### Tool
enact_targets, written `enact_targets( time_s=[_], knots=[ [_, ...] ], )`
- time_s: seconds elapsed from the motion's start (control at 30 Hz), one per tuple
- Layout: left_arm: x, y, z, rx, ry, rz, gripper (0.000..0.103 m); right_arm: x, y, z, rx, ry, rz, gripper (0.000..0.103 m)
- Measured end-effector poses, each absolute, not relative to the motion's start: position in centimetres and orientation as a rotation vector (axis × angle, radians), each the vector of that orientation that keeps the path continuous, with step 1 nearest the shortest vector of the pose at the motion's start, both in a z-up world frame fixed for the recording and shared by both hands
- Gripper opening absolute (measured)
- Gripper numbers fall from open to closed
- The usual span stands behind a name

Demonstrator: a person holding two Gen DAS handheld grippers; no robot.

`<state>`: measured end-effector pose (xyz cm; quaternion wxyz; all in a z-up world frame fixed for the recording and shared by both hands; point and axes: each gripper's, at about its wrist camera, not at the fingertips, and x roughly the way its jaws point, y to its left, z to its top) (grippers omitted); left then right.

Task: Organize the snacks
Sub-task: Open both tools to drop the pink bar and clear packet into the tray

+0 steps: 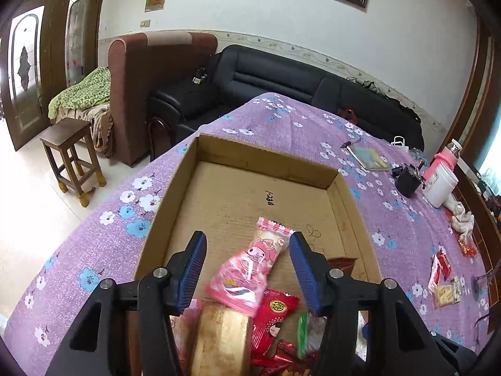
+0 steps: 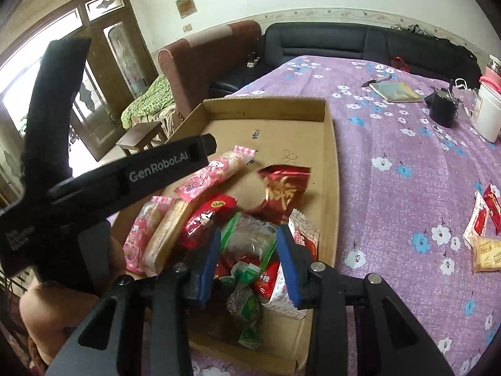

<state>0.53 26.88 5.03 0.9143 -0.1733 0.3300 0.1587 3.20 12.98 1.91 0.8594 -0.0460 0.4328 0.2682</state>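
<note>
Two open jaws hold nothing: your left gripper (image 1: 247, 269) straddles the pink snack packet (image 1: 250, 269) in the cardboard box (image 1: 263, 156), its long axis running forward between them.

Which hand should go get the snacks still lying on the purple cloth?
Probably the right gripper. The loose snack packets lie on the tablecloth to the right of the cardboard box. The left gripper hangs open over the pink packet inside the box.

"GenRobot.AI" stands in pale letters on the black left gripper (image 2: 175, 169), which reaches over the cardboard box (image 2: 332, 169). A black handwritten mark on the box's floor and the snack wrappers' print are too unclear to read.
</note>
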Motion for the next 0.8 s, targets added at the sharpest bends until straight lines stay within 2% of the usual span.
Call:
enact_targets(
  time_s=[0.43,0.8],
  knots=[
    [-0.3,25.4,6.1,-0.299,0.602,0.296,0.059,3.5,6.5,5.7,0.052,0.922,0.513,0.036],
    [-1.4,19.8,8.7,-0.187,0.542,0.155,0.059,7.5,-12.0,6.1,0.159,0.807,0.066,0.036]
  ],
)
